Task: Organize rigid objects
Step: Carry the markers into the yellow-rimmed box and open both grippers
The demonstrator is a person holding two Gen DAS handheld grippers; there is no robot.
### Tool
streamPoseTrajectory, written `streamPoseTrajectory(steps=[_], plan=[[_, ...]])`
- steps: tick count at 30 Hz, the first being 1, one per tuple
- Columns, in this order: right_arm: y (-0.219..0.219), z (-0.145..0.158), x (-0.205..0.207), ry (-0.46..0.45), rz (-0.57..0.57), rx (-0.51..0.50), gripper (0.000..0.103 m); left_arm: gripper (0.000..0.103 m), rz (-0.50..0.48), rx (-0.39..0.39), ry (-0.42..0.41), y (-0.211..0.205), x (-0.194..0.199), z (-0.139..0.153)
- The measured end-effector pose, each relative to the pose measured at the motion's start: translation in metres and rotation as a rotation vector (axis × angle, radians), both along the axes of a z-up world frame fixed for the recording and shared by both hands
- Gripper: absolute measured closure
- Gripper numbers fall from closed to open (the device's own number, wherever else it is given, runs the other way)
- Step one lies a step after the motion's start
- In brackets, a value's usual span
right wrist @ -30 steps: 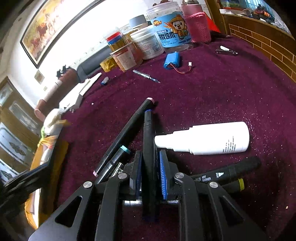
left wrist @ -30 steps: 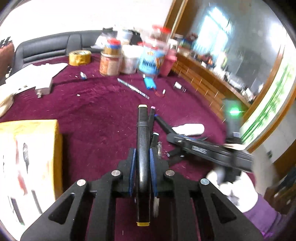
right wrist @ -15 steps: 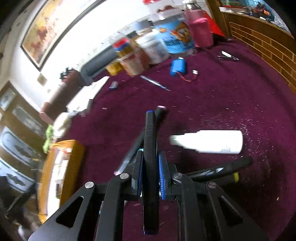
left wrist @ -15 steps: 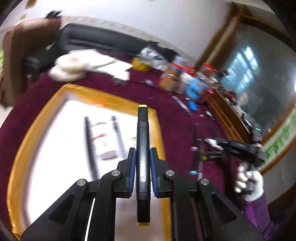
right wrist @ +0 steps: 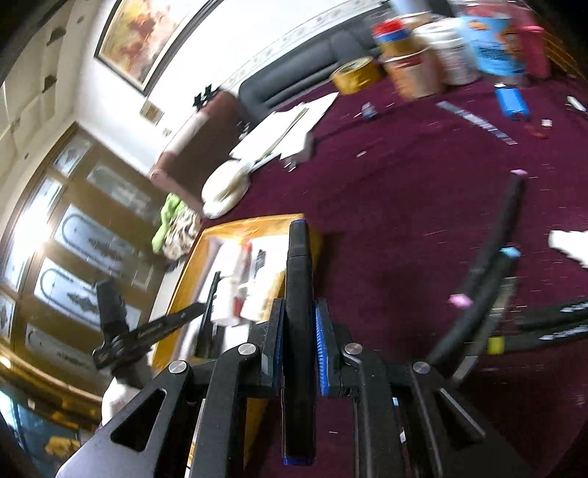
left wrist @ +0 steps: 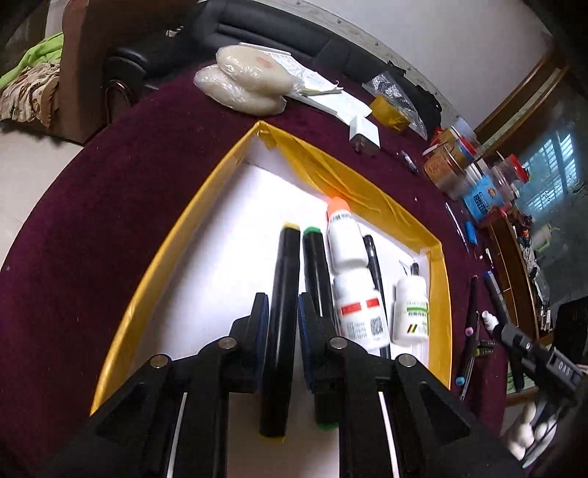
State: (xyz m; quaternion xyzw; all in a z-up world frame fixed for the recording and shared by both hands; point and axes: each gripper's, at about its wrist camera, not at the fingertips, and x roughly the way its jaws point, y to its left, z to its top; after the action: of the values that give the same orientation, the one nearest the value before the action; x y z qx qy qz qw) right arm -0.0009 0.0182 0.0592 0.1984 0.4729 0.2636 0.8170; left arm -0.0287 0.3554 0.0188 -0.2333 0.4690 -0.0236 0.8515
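Observation:
My left gripper [left wrist: 281,305] is shut on a black marker with yellow end caps [left wrist: 282,279], held low over the white floor of the yellow-rimmed box [left wrist: 205,184]. In the box lie a green-capped marker [left wrist: 316,264], two white bottles [left wrist: 354,294], a smaller white bottle [left wrist: 411,309] and a thin black pen [left wrist: 373,257]. My right gripper [right wrist: 298,312] is shut on a black marker with blue end caps [right wrist: 299,279], above the maroon cloth beside the box [right wrist: 253,224]. Loose markers [right wrist: 492,253] lie on the cloth to its right.
Jars and tubs [right wrist: 441,55], a tape roll [right wrist: 354,75], a blue battery pack [right wrist: 511,103] and white papers [right wrist: 286,128] sit at the table's far side. Wrapped pale bundles [left wrist: 242,82] and a white adapter [left wrist: 364,134] lie beyond the box. A sofa [left wrist: 279,33] borders the table.
My left gripper has carried the yellow-capped marker from the marker pile over into the box. My right gripper lifted the blue-capped marker and swung left toward the box.

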Motion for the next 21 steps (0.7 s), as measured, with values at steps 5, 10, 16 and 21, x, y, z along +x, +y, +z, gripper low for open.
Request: streamPoseTrajectory(steps=[5,10,16,21], plan=[[0.05,-0.008,0.005,0.036,0.083,0.001,0.089,0.075,0.017,-0.069,-0.065,0.009,-0.015,0.01],[0.101,-0.017,0.009,0.073,0.162,-0.005,0.089,0.048,0.083,-0.106,-0.221,0.025,-0.069,0.04],[0.164,-0.032,0.019,0.138,0.229,0.019,0.089,0.04,0.216,-0.076,-0.338,0.047,-0.13,0.05],[0.207,-0.046,0.034,0.199,0.212,0.04,0.089,0.04,0.219,-0.07,-0.331,0.057,-0.142,0.044]])
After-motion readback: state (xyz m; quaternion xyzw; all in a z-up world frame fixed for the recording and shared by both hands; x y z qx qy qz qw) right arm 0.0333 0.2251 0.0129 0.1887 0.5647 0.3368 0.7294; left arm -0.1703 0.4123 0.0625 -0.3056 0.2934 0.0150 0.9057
